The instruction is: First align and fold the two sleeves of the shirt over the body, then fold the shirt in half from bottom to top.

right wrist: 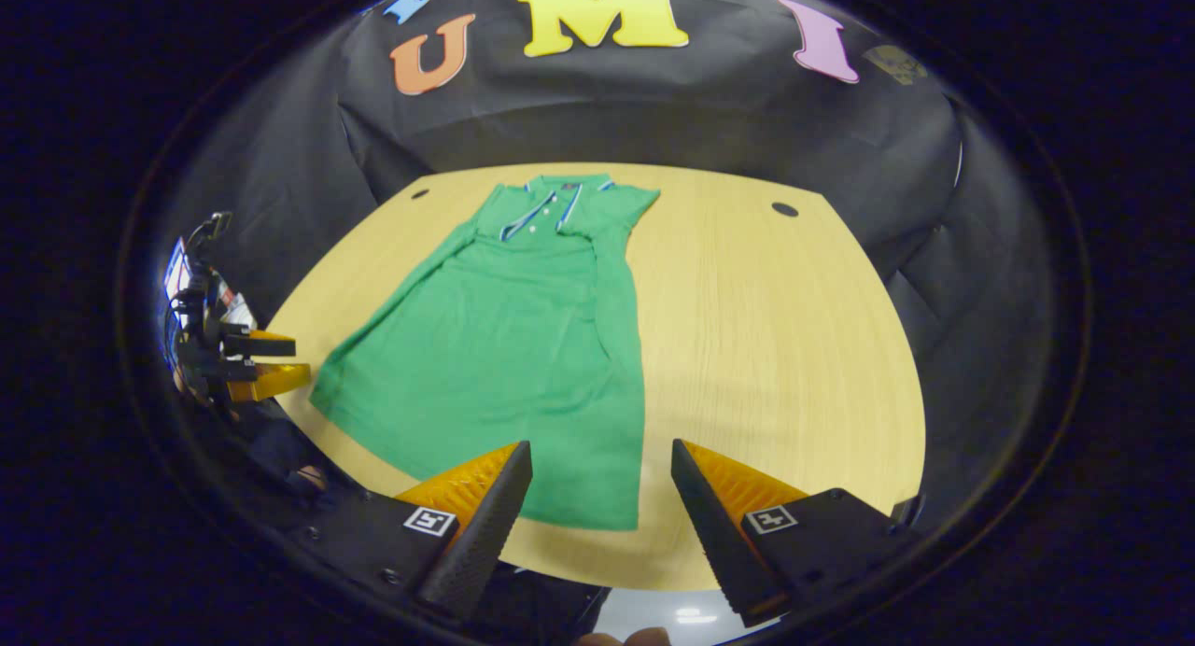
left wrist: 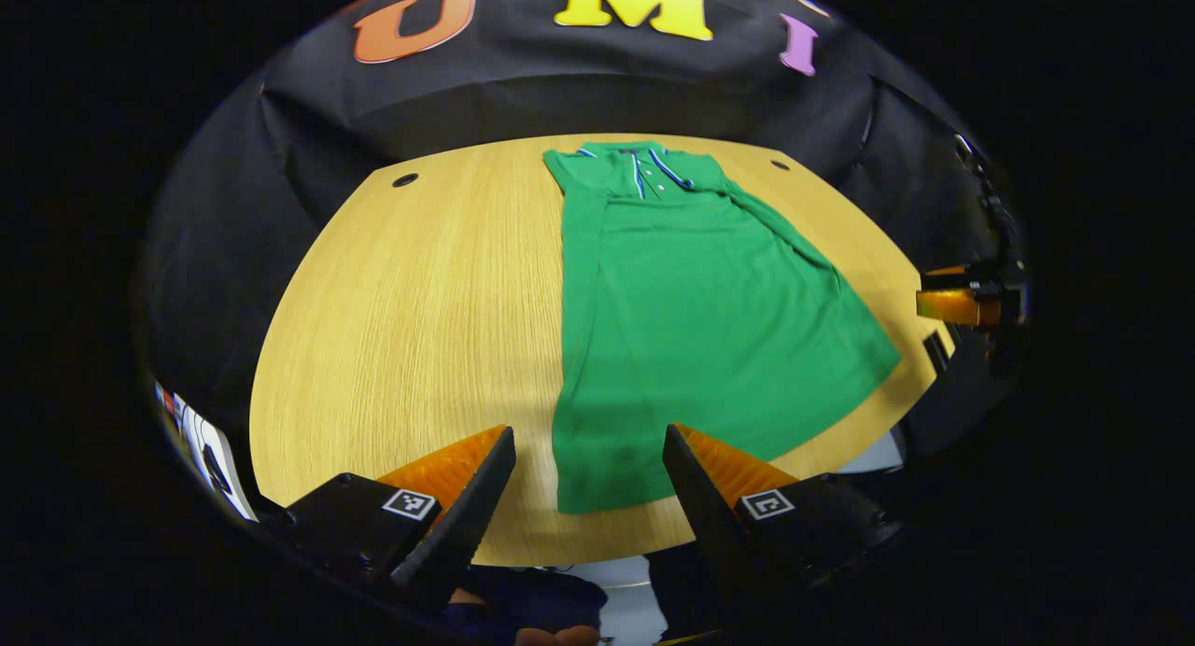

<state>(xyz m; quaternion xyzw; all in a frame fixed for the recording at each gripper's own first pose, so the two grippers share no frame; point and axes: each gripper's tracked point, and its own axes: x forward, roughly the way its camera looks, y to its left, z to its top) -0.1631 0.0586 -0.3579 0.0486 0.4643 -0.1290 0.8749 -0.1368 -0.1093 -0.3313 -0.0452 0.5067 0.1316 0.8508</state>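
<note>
While both tools sit back at the near edge of the table (left wrist: 392,329), neither has hold of anything. Left gripper (left wrist: 590,441) in the left gripper view: jaws wide apart, nothing between them, tips over the near edge with the shirt's hem corner seen in the gap; contact with the cloth can't be told. Right gripper (right wrist: 602,455) in the right gripper view: same wide spread, empty, hem of the shirt seen in the gap, no clear contact.

Each gripper also appears far off in the other view, at the side margin, small and warped by the fisheye; opening can't be judged from there. Lower part of both views is cut off by the gripper bodies. Something pale sits at the lower left of the left gripper view, too distorted to identify.

Shirt (left wrist: 691,319) is green, lying flat on the wooden table, collar toward the far edge, hem toward the near edge. Collar and placket have light and dark trim. Both sides look turned in over the body, giving a narrow top and a wider, flared hem. Two dark round holes (right wrist: 784,209) sit near the table's far corners.
</note>
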